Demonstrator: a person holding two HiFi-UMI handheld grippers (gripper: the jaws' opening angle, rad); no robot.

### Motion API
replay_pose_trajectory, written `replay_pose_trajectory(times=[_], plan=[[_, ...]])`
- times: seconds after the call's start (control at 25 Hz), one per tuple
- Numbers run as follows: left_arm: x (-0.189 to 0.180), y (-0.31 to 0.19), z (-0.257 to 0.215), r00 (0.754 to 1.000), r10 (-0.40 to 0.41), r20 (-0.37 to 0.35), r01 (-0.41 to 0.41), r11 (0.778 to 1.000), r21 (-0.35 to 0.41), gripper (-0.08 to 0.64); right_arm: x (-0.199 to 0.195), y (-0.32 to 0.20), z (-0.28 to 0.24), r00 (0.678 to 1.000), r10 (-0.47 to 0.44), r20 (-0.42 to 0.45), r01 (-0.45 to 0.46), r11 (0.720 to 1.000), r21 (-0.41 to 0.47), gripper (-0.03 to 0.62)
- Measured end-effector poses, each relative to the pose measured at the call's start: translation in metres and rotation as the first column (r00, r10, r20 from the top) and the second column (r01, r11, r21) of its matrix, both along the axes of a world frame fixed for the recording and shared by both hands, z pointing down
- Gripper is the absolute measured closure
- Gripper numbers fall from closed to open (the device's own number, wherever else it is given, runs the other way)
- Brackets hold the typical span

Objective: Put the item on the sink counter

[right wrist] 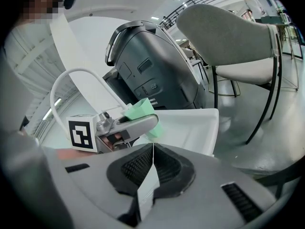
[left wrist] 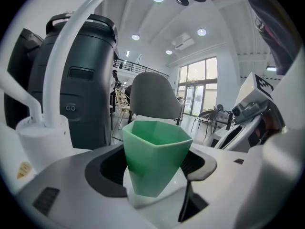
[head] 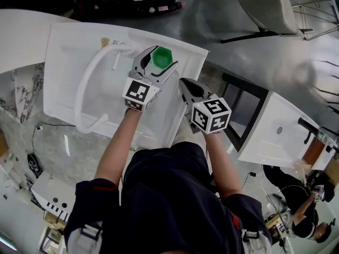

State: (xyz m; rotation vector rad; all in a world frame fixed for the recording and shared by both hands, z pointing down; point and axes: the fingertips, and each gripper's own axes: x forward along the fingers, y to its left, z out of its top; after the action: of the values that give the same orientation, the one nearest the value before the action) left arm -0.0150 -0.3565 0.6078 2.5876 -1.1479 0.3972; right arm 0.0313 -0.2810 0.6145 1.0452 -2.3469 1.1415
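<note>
The biggest thing here is the white sink counter (head: 63, 62). It has a deep bowl in it and a tall bent white tap (head: 79, 97) on the left. Behind the counter stands a big dark grey machine (left wrist: 86, 80), and near it is a grey chair (head: 270, 7) with thin legs. A second white sink (head: 275, 126) sits off to the right.

A person in a dark top leans over the counter with a tool in each hand.

The left gripper (head: 164, 56) reaches out over the far right part of the sink counter. Its two jaws stand wide apart, one on each side of a green cup (head: 161, 57), and they hold it between them. The cup has flat sides and an open top, and it leans a little. It is right down by the white top, but I cannot tell if its bottom touches it.

The right gripper (head: 184, 83) hangs just beside the right edge of the sink counter, near the left one but not touching it. Its jaws are pressed together and hold nothing.
</note>
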Motion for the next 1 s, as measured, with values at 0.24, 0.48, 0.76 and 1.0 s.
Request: replay_pose_trajectory(times=[0.24,0.48,0.76,1.0], plan=[[0.005,-0.001,0.007,1.0,0.003,0.002,-0.003,1.0,0.002,0.229,0.0,0.002,0.005,1.0,-0.006,-0.003,0.006,1.0,-0.012,0.557],[0.008,-0.005,0.01,1.0,0.003,-0.011,-0.003,1.0,0.008,0.229,0.002,0.002,0.007,1.0,-0.004,-0.007,0.004,1.0,-0.019,0.557],[0.011,-0.006,0.013,1.0,-0.009,-0.021,0.01,1.0,0.01,0.229,0.004,0.006,0.009,1.0,-0.003,-0.005,0.003,1.0,-0.027,0.557],[0.011,-0.008,0.015,0.999,-0.018,-0.03,0.018,1.0,0.019,0.229,0.003,0.006,0.009,1.0,-0.006,0.0,0.006,1.0,-0.027,0.557]])
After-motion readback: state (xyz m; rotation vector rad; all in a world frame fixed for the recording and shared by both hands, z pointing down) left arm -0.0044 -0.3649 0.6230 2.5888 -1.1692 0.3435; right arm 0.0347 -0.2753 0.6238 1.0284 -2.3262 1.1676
